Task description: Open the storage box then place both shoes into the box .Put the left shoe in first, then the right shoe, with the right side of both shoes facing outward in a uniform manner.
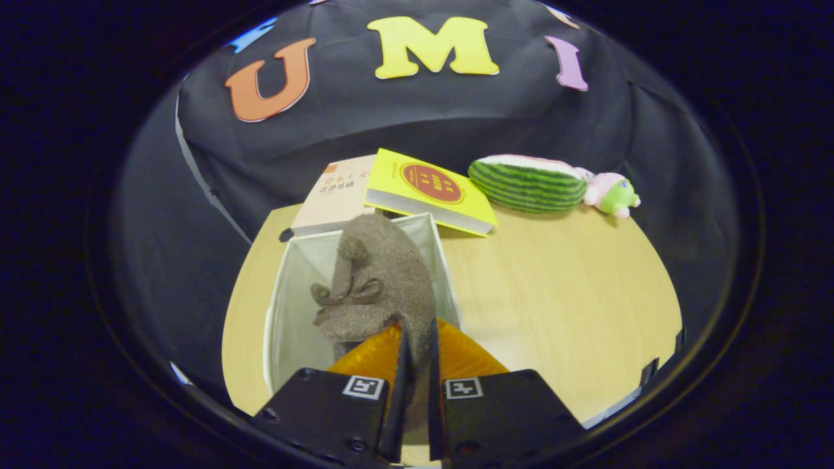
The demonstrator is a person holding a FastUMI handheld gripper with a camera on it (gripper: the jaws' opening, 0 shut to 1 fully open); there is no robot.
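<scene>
**Slipper held over the open storage box**

While the gripper (417,355) is clamped on the back edge of a grey-brown felt slipper (381,286), both fingers pressed nearly together on the thin material, the shoe hangs toe-forward over the open white storage box (280,306). A small bow and a pom-pom sit on the slipper's upper.

Going left to right across the tabletop (573,293): the box stands near the left edge, its fabric walls upright and its mouth open, with pale bare lining showing to the left of the slipper. No other shoe can be seen inside it, though the held slipper hides much of the floor. At the far edge, just behind the box, lies a pale book (332,195), with a yellow book (433,192) overlapping it on the right. Further right along that far edge are a watermelon-slice plush (528,182) and, touching its end, a small pink-and-green plush toy (612,192).

Risks, as I judge them: the grip is on a narrow strip of soft felt, so the slipper could twist or slip out during lowering and land facing the wrong way. The toe sits close to the box's far wall and could catch on the rim, tipping the light box or pushing it into the books. Which shoe of the pair this is cannot be told.
</scene>
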